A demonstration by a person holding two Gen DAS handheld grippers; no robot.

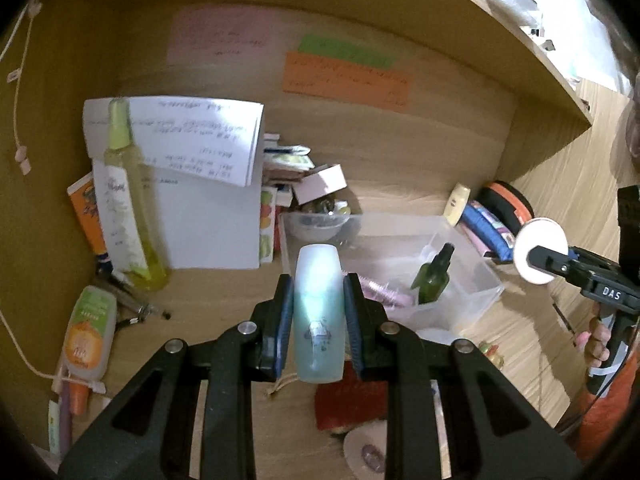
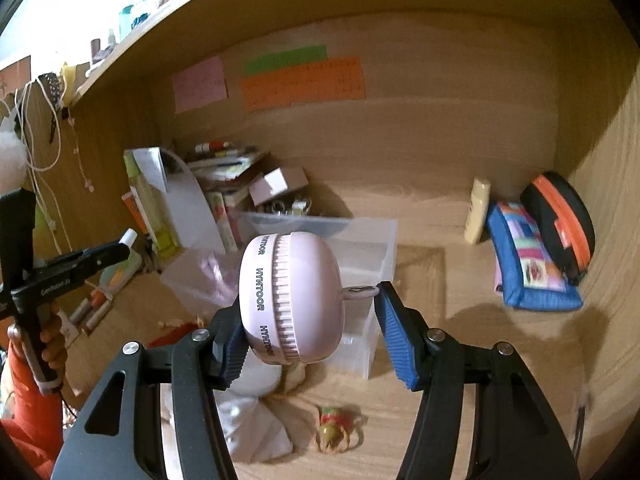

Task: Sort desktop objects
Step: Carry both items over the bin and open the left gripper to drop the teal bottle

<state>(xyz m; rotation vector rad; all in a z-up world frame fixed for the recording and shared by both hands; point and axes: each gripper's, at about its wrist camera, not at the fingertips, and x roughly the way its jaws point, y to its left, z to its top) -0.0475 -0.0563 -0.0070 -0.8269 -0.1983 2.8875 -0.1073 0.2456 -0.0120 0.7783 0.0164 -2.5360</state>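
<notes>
Between the pads of my left gripper (image 1: 319, 312) I hold a pale blue bottle (image 1: 319, 316), its long axis pointing forward along the fingers, cap end away from me. My right gripper (image 2: 312, 332) holds a pink round fan (image 2: 291, 298), disc on edge, small loop toward the right finger. Beyond both, the clear bin (image 1: 460, 276) sits on the worktop (image 1: 400, 184).

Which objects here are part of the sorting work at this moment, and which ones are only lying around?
In the job now:
- frosted blue-green plastic bottle, gripped in the left claw
- round pale pink plastic fan, held in the right claw
- clear plastic box

Lying about:
- dark green spray bottle, inside the box
- tall yellow-green spray bottle
- blue patterned pouch
- orange paper note
</notes>
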